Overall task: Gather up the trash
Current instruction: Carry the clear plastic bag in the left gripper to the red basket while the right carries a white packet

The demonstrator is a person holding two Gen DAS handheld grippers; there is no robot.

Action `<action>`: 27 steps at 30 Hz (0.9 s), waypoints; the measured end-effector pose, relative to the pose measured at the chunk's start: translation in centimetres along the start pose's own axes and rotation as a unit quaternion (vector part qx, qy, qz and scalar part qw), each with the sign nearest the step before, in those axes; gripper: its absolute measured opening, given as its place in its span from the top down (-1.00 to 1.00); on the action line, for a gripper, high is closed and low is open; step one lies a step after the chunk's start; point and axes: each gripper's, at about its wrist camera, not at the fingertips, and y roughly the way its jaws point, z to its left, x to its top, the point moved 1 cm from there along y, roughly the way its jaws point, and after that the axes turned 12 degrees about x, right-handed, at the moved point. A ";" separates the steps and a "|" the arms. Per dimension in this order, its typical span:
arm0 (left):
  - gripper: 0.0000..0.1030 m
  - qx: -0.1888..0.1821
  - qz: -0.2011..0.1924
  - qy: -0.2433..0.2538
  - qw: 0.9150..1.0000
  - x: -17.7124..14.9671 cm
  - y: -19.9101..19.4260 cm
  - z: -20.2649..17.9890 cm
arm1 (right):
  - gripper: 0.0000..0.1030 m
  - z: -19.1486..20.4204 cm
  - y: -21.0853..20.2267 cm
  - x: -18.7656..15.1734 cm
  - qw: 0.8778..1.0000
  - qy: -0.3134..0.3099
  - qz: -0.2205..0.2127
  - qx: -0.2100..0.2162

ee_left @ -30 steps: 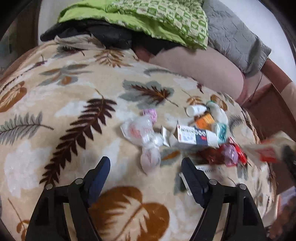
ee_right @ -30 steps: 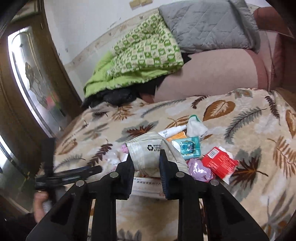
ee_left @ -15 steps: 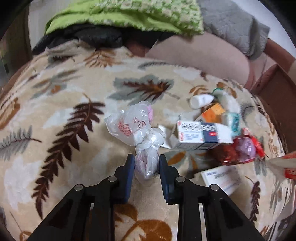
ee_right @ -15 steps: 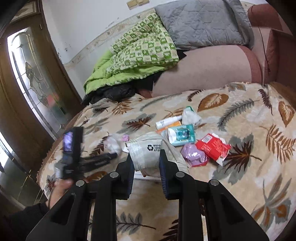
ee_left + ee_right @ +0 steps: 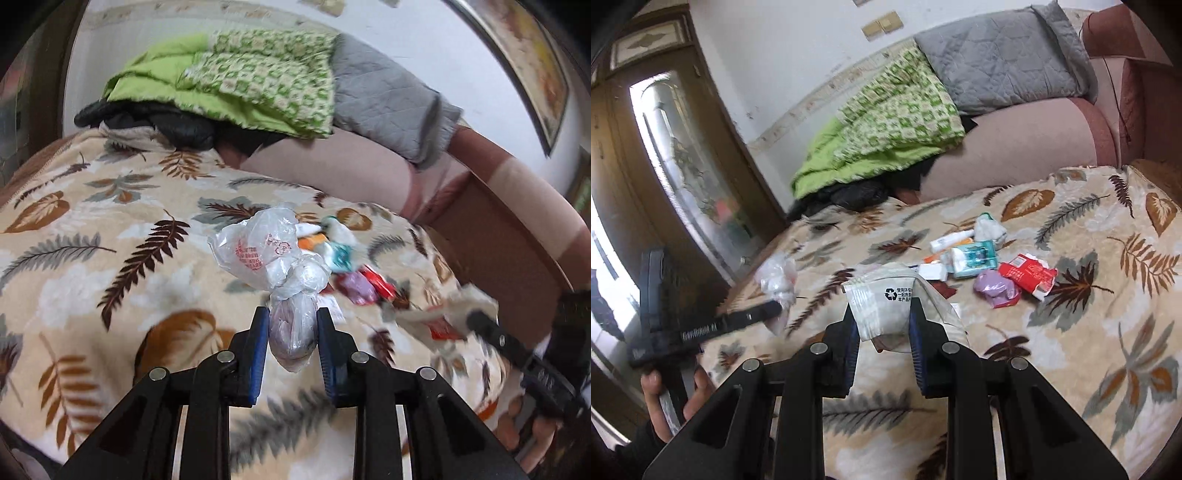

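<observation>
My left gripper (image 5: 292, 321) is shut on a knotted clear plastic bag (image 5: 266, 251) and holds it above the leaf-patterned blanket (image 5: 110, 258). The bag also shows in the right wrist view (image 5: 777, 277), with the left gripper (image 5: 775, 308) at the left. My right gripper (image 5: 882, 314) is shut on a grey-white pouch with a recycling mark (image 5: 886, 306); it shows blurred in the left wrist view (image 5: 443, 314). Loose trash lies on the blanket: a teal packet (image 5: 975, 258), a red wrapper (image 5: 1027, 275), a purple wrapper (image 5: 995, 288), a white tube (image 5: 949, 240).
A green quilt (image 5: 886, 140) and a grey pillow (image 5: 1001, 62) are piled at the back of the pink sofa (image 5: 1015, 147). A wooden door with a glass pane (image 5: 683, 177) stands at the left. The sofa's brown armrest (image 5: 509, 229) is to the right.
My left gripper closed on the knotted plastic bag and lifted it off the blanket. My right gripper, still holding the pouch, has pulled back from the trash pile.
</observation>
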 end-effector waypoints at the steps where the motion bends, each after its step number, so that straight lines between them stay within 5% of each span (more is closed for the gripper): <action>1: 0.50 -0.004 -0.002 0.006 1.000 -0.9 -1.0 -0.2 | 0.54 0.5 -0.6 -0.4 1.000 -0.001 -0.003 0.003; 11: 0.50 -0.041 0.026 0.045 0.998 -9.0 -8.1 -0.6 | 0.54 6.9 -7.3 -8.7 1.000 -0.001 0.008 0.025; 17: 0.50 -0.061 0.068 0.068 0.994 -15.4 -8.5 -0.8 | 0.53 6.1 -7.0 -16.8 0.993 0.074 0.087 0.019; 27: 0.49 -0.055 0.139 0.116 0.982 -18.5 -6.2 -2.7 | 0.53 4.3 -4.1 -18.7 0.982 0.112 0.150 -0.008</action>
